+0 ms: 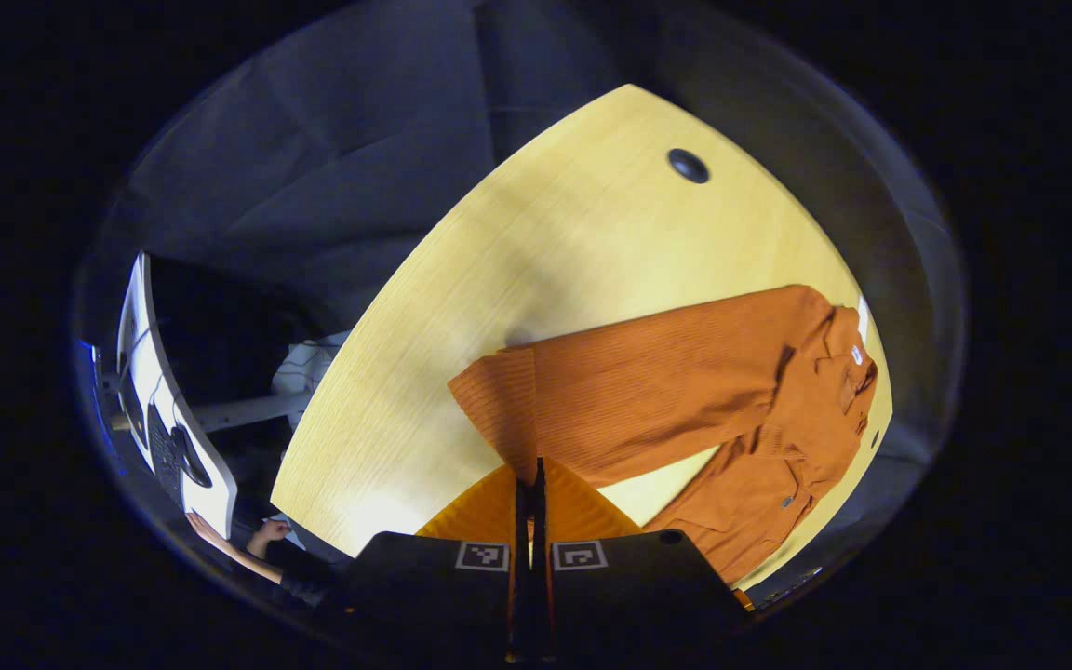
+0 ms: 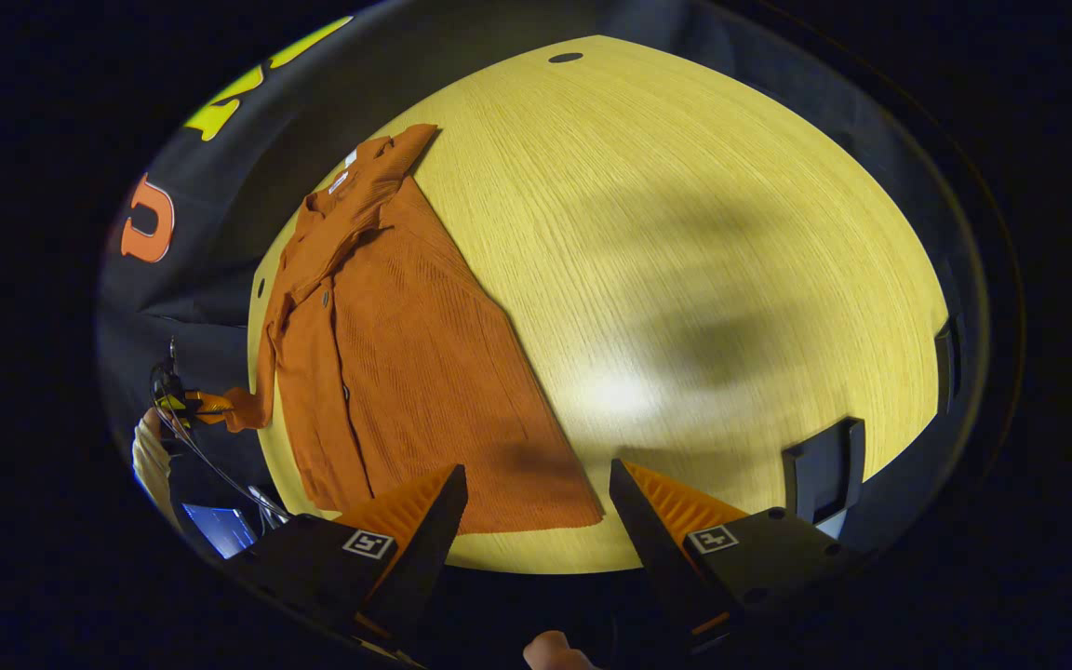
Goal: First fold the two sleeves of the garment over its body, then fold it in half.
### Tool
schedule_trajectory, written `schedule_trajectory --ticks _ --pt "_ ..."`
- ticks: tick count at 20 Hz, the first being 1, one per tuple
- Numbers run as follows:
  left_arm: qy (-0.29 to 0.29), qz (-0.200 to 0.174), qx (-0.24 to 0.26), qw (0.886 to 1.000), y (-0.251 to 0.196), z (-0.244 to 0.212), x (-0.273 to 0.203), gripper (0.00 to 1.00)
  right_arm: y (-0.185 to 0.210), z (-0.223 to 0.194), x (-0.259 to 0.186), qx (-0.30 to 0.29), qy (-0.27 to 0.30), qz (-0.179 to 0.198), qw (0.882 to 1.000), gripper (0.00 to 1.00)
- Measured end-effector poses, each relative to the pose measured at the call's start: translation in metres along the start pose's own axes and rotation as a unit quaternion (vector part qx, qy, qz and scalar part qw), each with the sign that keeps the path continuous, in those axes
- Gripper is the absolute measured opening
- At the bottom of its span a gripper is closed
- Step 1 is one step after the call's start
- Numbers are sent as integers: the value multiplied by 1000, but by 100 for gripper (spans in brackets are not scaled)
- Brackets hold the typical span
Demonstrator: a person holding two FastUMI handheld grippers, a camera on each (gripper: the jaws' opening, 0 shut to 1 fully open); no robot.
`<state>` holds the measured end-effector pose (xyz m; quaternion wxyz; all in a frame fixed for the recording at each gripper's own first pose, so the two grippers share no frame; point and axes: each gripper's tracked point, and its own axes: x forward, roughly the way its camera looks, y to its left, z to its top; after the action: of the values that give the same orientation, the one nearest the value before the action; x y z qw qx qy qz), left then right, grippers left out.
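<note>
An orange garment (image 2: 406,363) lies flat on the wooden table (image 2: 703,279), its long axis running from collar at the far edge to hem near the camera. The left gripper (image 1: 529,493) pinches a sleeve cuff (image 1: 499,409); the right gripper (image 2: 536,507) hovers wide open, holding nothing.

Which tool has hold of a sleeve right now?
The left tool, closed on the orange ribbed garment's sleeve cuff; the right tool hangs open, empty.
</note>
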<state>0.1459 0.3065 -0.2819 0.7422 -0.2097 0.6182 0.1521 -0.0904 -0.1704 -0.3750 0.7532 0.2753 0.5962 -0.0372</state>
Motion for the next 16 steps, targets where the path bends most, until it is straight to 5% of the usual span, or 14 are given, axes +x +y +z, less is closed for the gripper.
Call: schedule_trajectory --ticks 6,13,16 --pt "-28 -8 97 995 -128 16 -31 3 -10 7 -9 57 -12 35 998 95" --pt "-23 -54 181 982 -289 -18 -20 3 -39 14 -21 80 -29 32 996 98" --pt "-22 -47 225 973 -336 -34 -11 3 -47 17 -22 90 -32 35 995 94"
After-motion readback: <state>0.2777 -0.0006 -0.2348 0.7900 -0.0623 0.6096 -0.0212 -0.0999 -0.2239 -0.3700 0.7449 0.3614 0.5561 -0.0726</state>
